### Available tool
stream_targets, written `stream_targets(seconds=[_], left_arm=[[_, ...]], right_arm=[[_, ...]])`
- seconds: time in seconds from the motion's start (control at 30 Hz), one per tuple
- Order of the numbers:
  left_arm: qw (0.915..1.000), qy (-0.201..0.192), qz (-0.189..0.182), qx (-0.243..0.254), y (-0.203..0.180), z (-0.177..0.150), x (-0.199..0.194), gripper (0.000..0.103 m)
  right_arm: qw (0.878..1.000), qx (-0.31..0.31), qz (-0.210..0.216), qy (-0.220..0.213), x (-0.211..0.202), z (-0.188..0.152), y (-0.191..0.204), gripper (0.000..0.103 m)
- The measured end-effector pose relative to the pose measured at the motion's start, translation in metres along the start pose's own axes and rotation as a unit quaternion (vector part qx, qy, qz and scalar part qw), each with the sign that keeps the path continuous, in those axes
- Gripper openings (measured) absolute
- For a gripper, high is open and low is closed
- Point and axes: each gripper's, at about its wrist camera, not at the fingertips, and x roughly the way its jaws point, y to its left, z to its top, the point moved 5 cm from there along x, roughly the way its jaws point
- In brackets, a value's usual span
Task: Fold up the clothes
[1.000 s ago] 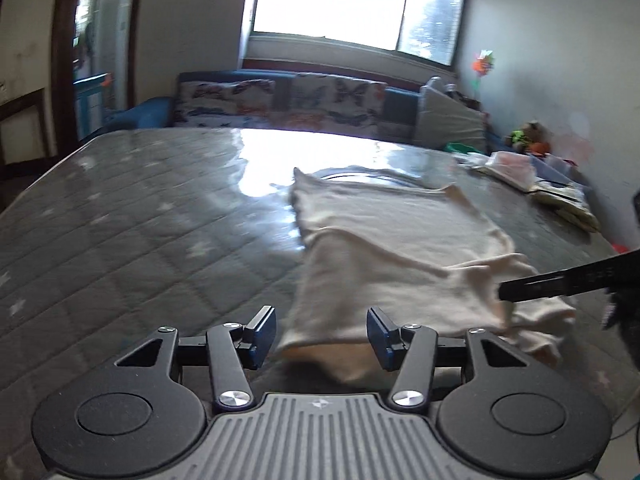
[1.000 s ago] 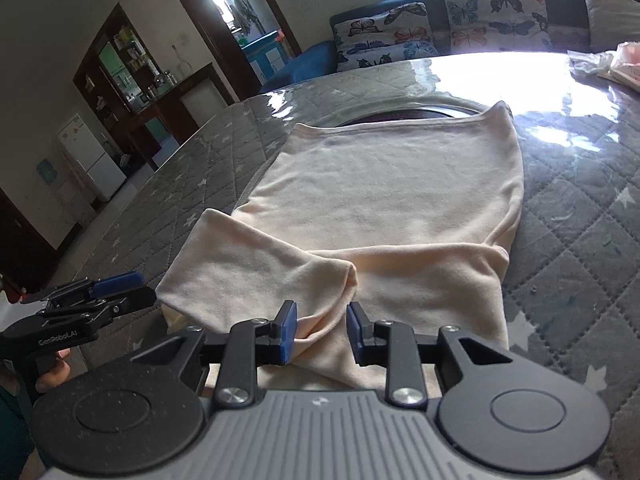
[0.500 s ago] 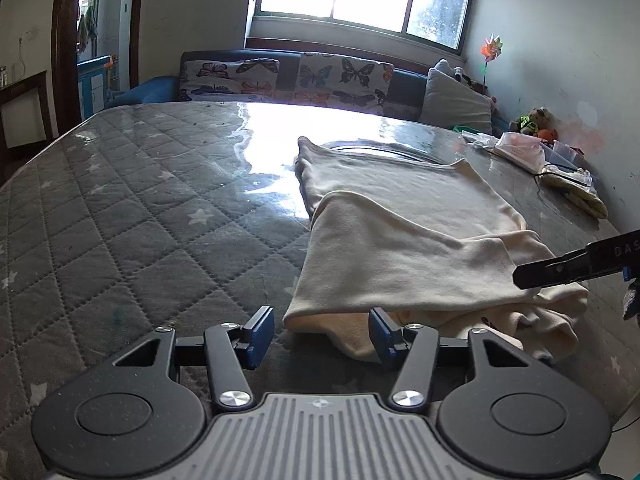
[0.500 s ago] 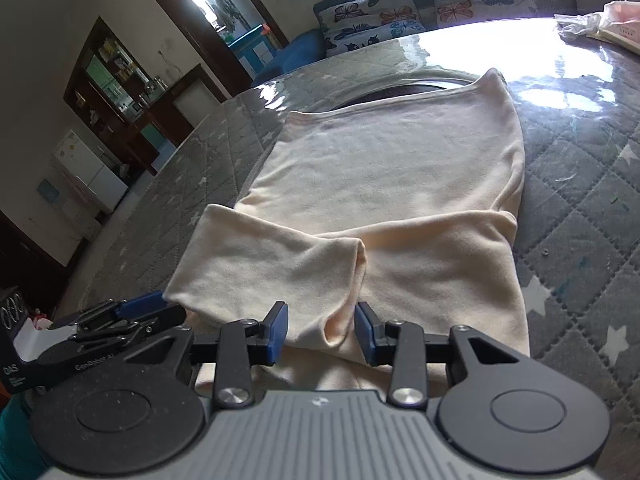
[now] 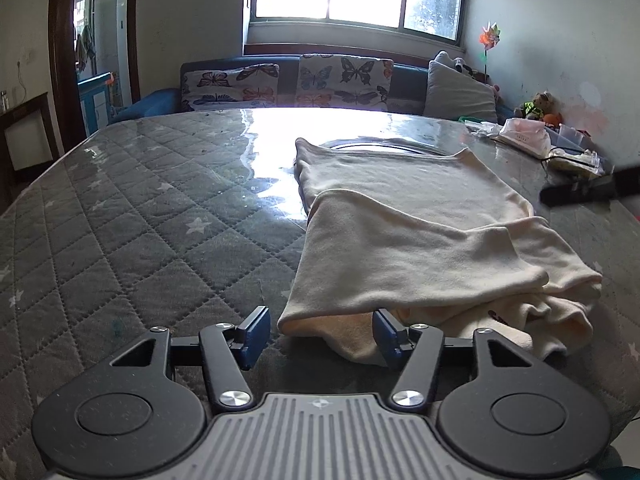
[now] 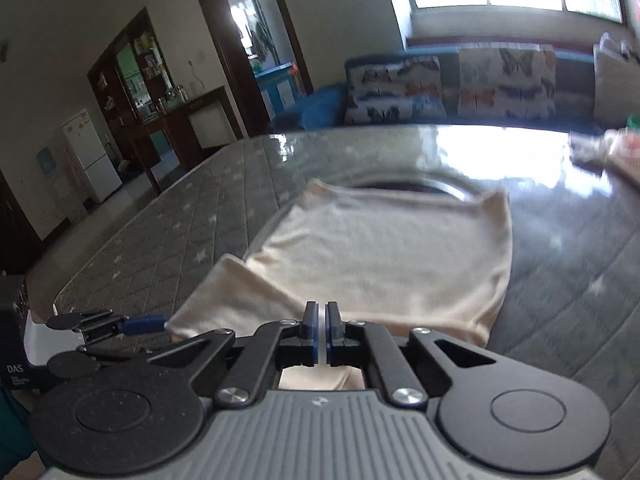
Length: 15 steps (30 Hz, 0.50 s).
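A cream garment [image 5: 420, 232] lies on the grey quilted table [image 5: 140, 216], partly folded, with a flap laid over its near half. My left gripper [image 5: 320, 336] is open, its jaws either side of the garment's near left corner, holding nothing. My right gripper [image 6: 321, 334] has its jaws nearly together above the garment's near edge [image 6: 384, 268]; no cloth shows between them. The right gripper's finger shows in the left wrist view [image 5: 580, 194] at far right. The left gripper shows in the right wrist view [image 6: 120, 326] at lower left.
A sofa with butterfly cushions [image 5: 288, 84] stands behind the table. Bags and small items [image 5: 528, 136] lie on the table's far right. A dark round inset [image 5: 380, 146] sits under the garment's far edge. A doorway [image 6: 256, 60] and fridge [image 6: 88, 156] lie left.
My right gripper has shut from open and lifted up and back from the garment fold. My left gripper stays open at the near left corner, with the view tilted up.
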Motion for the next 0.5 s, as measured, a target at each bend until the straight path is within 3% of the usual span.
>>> stream_targets(seconds=[0.13,0.27,0.5], left_arm=[[1.0,-0.001,0.003,0.0,-0.001,0.0,0.0,0.06],[1.0,0.0,0.005,-0.005,0.002,0.001,0.001,0.06],[1.0,0.0,0.004,-0.004,0.003,0.001,0.001,0.06]], right_arm=[[1.0,-0.012,0.006,0.002,-0.005,0.011,0.002,0.006],[1.0,0.005,-0.005,0.031,0.011,-0.006,-0.005,0.017],[0.997,0.049,-0.007,0.053,0.043,-0.028,-0.026,0.021]])
